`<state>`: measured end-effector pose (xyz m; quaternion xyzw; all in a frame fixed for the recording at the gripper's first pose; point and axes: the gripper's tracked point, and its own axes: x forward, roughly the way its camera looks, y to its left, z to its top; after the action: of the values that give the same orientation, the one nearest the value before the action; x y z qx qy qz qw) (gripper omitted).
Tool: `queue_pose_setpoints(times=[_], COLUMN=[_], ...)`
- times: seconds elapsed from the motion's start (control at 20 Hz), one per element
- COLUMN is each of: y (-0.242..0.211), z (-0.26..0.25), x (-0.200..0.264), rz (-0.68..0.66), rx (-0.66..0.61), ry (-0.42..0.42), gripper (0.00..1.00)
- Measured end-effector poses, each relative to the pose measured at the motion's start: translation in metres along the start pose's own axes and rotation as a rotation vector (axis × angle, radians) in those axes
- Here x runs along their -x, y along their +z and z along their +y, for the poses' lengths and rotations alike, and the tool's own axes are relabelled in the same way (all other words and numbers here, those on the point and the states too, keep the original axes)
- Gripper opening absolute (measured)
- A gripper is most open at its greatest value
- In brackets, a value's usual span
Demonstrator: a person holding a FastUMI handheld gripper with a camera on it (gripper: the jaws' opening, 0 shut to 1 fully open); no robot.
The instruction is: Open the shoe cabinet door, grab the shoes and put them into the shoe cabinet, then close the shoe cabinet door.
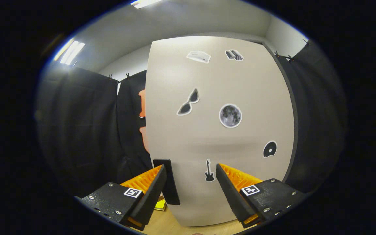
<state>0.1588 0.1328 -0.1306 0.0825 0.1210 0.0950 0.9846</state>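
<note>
I hold the gripper (pixel 190 169) up to the shoe cabinet door (pixel 220 130), my fingers spread apart with nothing clamped between them. The pale door stands just ahead, dotted with stickers — a guitar sticker (pixel 209 171) sits in the gap between my fingertips. The dark handle (pixel 168 181) runs along the door's near edge, just beside my left finger, seemingly inside the gap, though I cannot tell whether it touches.

Whether the door is shut or partly swung I cannot tell from here. My judgement is that the handle is my next target, and the risk lies in my aim: the handle is off to one side of the gap, so if I close now, one finger may meet it first and the grip could slide off — or I pinch only the edge and lose it mid-pull. A small yellow object (pixel 160 205) lies low on the wooden floor (pixel 162 225) by the door's corner; a swinging door might strike it.
</note>
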Motion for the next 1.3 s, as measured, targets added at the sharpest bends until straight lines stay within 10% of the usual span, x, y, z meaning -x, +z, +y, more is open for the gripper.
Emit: queue_pose_setpoints(times=[0.7, 1.3], y=[0.144, 0.197], z=[-0.046, -0.042], x=[0.086, 0.101], rz=[-0.219, -0.298], rx=[0.162, 0.122], ry=[-0.227, -0.179], gripper=[0.95, 0.94])
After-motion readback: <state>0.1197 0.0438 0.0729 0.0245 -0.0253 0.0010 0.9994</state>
